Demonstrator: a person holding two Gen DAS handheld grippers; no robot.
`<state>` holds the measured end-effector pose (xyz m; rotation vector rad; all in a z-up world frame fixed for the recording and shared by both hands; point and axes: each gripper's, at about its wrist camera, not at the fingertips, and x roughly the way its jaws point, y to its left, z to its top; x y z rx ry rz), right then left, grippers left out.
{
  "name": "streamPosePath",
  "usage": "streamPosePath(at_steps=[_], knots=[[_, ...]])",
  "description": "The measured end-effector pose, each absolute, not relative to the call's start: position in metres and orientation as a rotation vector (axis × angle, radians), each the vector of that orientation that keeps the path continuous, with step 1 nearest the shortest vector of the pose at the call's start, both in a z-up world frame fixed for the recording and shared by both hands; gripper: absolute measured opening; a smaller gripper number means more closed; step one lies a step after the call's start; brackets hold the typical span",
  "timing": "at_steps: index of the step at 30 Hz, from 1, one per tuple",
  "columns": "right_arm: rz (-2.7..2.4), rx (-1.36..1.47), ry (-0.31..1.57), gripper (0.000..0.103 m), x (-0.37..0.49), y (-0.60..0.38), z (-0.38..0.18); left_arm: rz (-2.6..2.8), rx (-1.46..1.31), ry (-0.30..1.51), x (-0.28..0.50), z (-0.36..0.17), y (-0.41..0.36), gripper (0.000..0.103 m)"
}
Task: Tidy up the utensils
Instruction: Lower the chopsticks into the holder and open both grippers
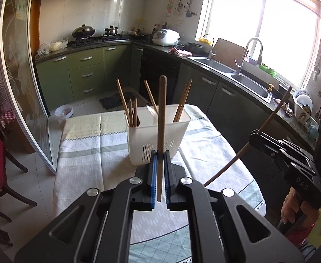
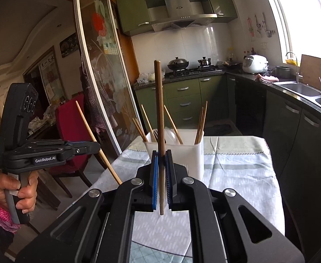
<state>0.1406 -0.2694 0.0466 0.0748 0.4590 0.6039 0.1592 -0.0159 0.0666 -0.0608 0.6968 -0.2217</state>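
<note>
A white slotted utensil holder [image 1: 138, 140] [image 2: 195, 160] stands on the cloth-covered table [image 1: 90, 144], with several wooden chopsticks leaning in its compartments. My left gripper [image 1: 159, 154] is shut on one wooden chopstick [image 1: 162, 114], held nearly upright in front of the holder. My right gripper [image 2: 160, 153] is shut on another chopstick [image 2: 159, 100], also upright before the holder. Each gripper shows in the other's view: the right gripper [image 1: 252, 140] with its slanted chopstick [image 1: 276, 111] on the right, the left gripper [image 2: 97, 146] with its chopstick [image 2: 88, 127] on the left, both above the table.
A dark counter with a double sink [image 1: 248, 83] [image 2: 300, 88] runs along the right under the window. A glass sliding door [image 1: 22, 100] [image 2: 103, 83] and a red chair [image 2: 70, 131] stand to the left. Green cabinets and a stove [image 1: 83, 37] are behind the table.
</note>
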Motion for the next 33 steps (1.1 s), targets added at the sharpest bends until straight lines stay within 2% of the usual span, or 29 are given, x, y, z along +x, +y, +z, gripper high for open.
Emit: streamPosePath(at_steps=[10,15,19,23,33], knots=[[0.578,0.089,0.320,0.007,0.185,-0.258,0.116,-0.229,0.009,0.479,0.178,0.157,-0.045,0.006],[0.531,0.078,0.275,0.007,0.218,-0.248,0.134,-0.195,-0.003,0.435,0.207,0.173,-0.050,0.006],[0.500,0.071,0.285,0.007,0.255,-0.234,0.130,-0.140,0.020,0.427,0.235,0.162,-0.052,0.006],[0.487,0.088,0.336,0.007,0.294,-0.225,0.113,-0.132,-0.008,0.491,0.265,0.134,-0.047,0.006],[0.485,0.055,0.496,0.008,0.330,-0.207,0.041,-0.115,0.005,0.661,0.299,0.064,-0.040,0.006]])
